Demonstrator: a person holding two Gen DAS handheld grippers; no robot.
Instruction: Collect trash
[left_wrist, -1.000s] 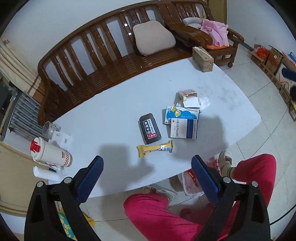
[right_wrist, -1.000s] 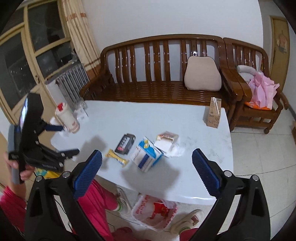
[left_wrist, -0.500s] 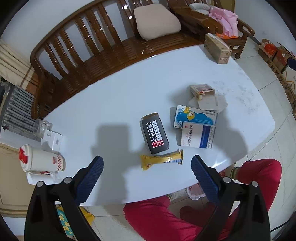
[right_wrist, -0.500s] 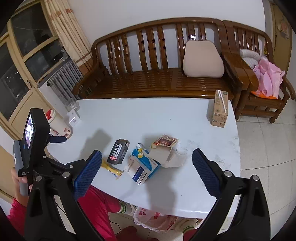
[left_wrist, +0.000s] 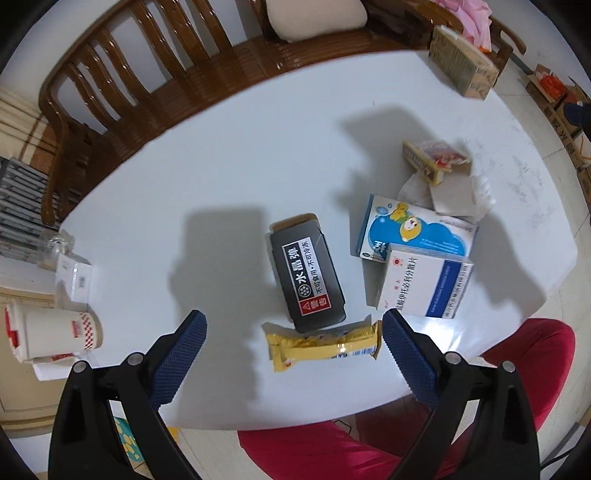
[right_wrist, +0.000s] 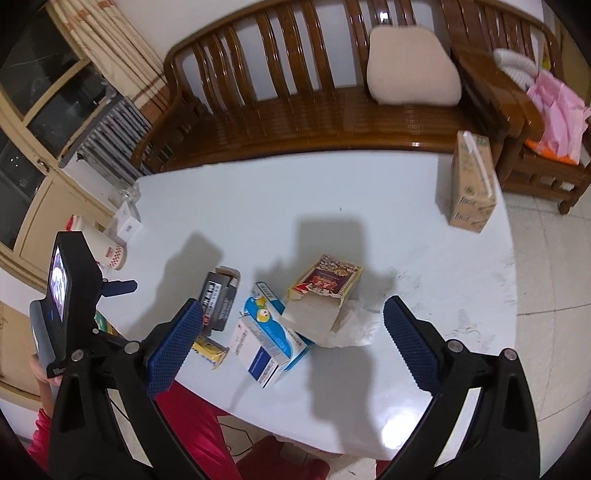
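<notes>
Trash lies on a white table (left_wrist: 221, 177). A yellow snack wrapper (left_wrist: 325, 345) lies by the near edge, a black box (left_wrist: 306, 271) just behind it. To the right are a white and blue medicine box (left_wrist: 424, 282), a blue cartoon box (left_wrist: 417, 230), a torn red and gold carton (left_wrist: 436, 157) and crumpled tissue (left_wrist: 480, 192). My left gripper (left_wrist: 291, 332) is open above the wrapper. My right gripper (right_wrist: 291, 321) is open above the boxes (right_wrist: 266, 332), carton (right_wrist: 325, 280) and tissue (right_wrist: 354, 328).
A tan drink carton (right_wrist: 471, 181) stands at the table's far right corner. A white cup with a red lid (left_wrist: 51, 332), a small white box (left_wrist: 74, 277) and a glass jar (left_wrist: 55, 243) sit at the left end. A wooden bench (right_wrist: 332, 110) runs behind the table.
Both grippers have moved down and closer to the table. The left one now hangs over the yellow wrapper, the right one over the boxes. Both stay open.
</notes>
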